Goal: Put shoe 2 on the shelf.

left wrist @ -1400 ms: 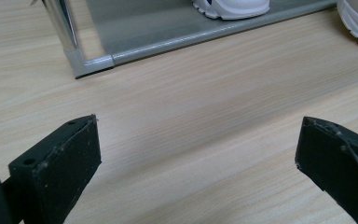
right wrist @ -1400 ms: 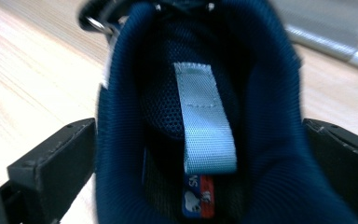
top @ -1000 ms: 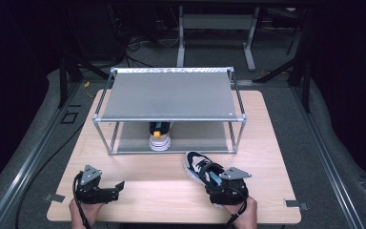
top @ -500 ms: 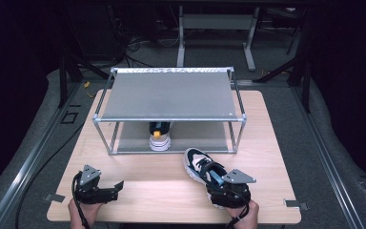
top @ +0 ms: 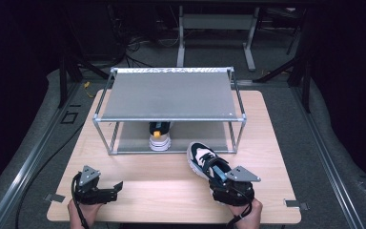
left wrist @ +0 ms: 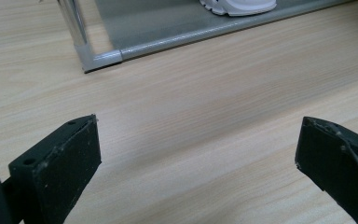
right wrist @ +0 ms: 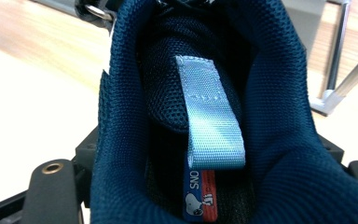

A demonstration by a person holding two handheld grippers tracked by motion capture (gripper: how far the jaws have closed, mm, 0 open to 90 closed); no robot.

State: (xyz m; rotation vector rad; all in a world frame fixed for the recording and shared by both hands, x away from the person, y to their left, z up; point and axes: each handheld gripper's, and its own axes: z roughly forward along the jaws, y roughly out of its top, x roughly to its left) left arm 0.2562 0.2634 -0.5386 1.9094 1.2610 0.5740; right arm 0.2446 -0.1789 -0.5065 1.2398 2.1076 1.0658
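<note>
Lower right: the right gripper (top: 225, 183) grips the heel of the dark blue sneaker (top: 205, 162), jaws having just closed slightly around the collar; the heel appears lifted since a second ago, though contact with the table (top: 171, 176) is unclear. Lower left: the left gripper (top: 108, 191) is unmoved, jaws wide, empty. Bare wood lies between them. Beyond, the shelf rack (top: 169, 119) edge; a second shoe (top: 159, 138) on its lower tier.
</note>
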